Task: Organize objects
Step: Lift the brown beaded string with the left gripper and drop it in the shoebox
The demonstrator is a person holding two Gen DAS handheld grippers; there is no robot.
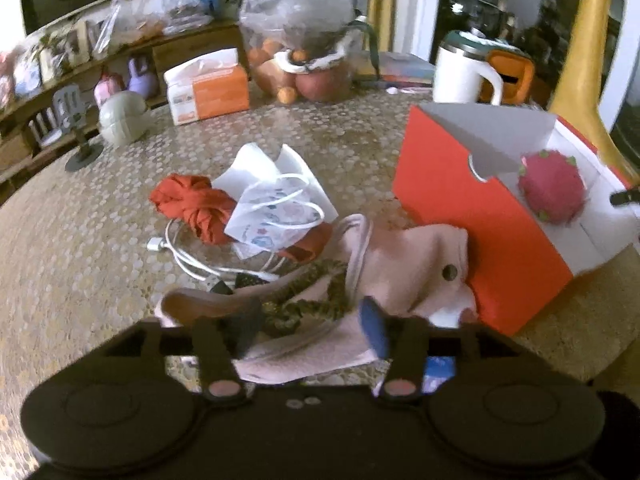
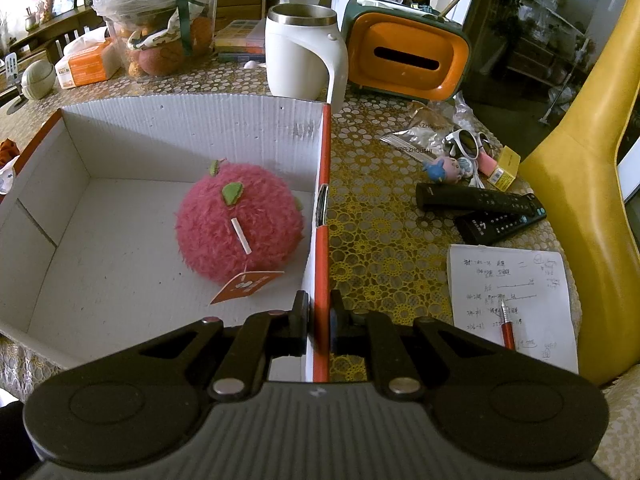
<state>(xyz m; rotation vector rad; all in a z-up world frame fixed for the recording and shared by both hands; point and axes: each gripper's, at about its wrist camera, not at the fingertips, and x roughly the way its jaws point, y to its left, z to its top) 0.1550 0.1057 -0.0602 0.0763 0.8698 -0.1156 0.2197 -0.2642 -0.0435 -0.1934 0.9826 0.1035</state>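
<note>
Hand-held gripper, right [image 2: 319, 322], clamped on red box [image 2: 320, 184] wall; pink plush fruit [image 2: 239, 224] inside box. Left hand-held gripper [image 1: 308, 322] open over pink garment [image 1: 404, 264] beside box. Risk: grab snags charging cable [image 1: 188, 258] near box, drags pile.

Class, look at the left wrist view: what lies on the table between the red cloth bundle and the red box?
In the left wrist view, a white patterned face mask lies between the red cloth bundle and the red box, then a pink garment against the box.
</note>
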